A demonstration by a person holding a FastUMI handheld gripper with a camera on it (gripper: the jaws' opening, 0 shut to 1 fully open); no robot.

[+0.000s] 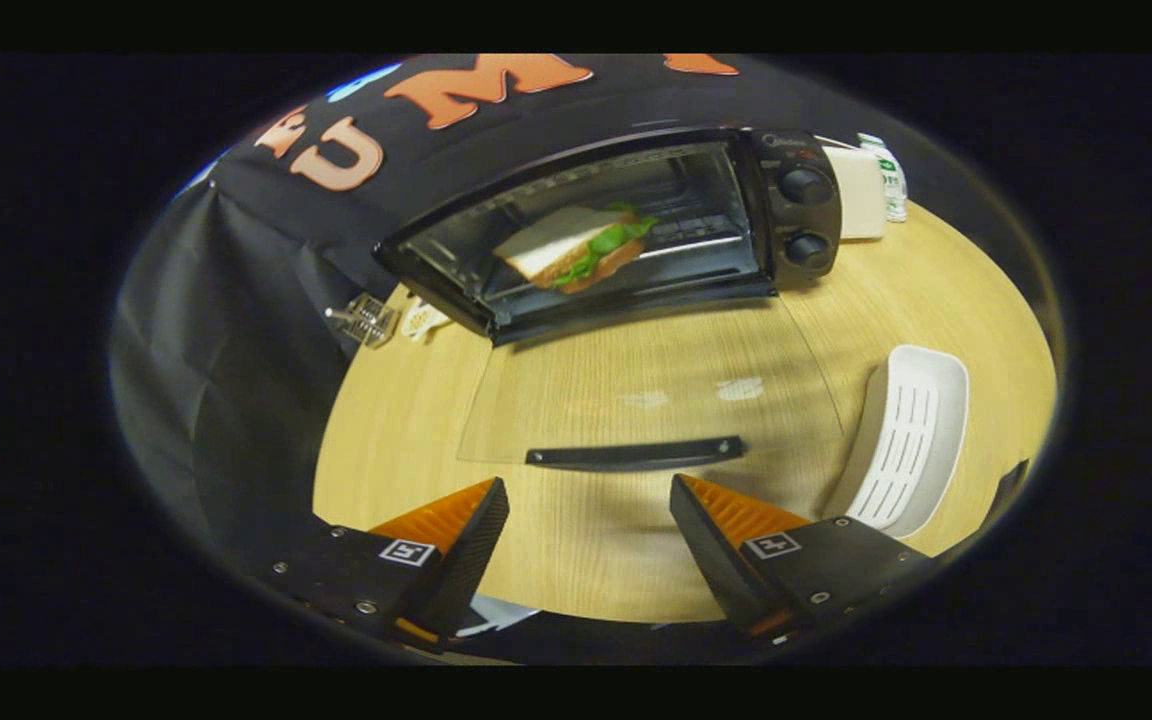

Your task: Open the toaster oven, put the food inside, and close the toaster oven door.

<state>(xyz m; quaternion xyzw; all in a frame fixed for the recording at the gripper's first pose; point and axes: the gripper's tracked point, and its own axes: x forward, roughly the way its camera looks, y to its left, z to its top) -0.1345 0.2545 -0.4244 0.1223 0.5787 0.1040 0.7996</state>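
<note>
A black toaster oven (796,215) stands at the back of the round wooden table (596,560). Its glass door (651,385) lies folded down flat toward me, with the dark door handle (634,453) just ahead of my fingers. Inside the oven a sandwich (576,245) of white bread with green lettuce rests on the rack. My gripper (589,505) is open, fingers wide apart and holding nothing, a short way in front of the handle.
A white slotted tray (904,440) lies on the table to the right of the door. A white box (861,190) and a bottle (888,175) stand right of the oven. A small metal object (366,320) sits left of the oven near the black cloth wall.
</note>
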